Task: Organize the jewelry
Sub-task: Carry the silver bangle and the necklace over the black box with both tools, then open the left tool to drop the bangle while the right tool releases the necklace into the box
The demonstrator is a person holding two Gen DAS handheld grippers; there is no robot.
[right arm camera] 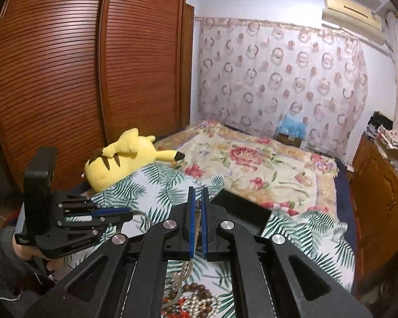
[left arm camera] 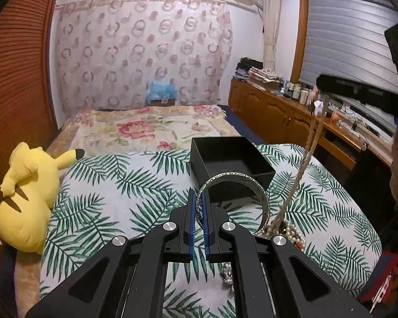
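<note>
**Silver bangle held, cord lifted**

Silver bangle (left arm camera: 232, 202), rigid and probably slick, sits clamped by its rim in the left gripper (left arm camera: 198, 206), just before the open black box (left arm camera: 230, 159); its opening faces forward. The right gripper (right arm camera: 197, 212) pinches a limp braided cord (left arm camera: 302, 164), hanging long-axis downward to the bead pile (left arm camera: 291, 232) on the bed.

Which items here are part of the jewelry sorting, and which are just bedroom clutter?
Job: silver bangle in the left gripper; braided cord in the right gripper; black box; bead pile.

Lying about: Pikachu plush; floral blanket; blue plush.
</note>
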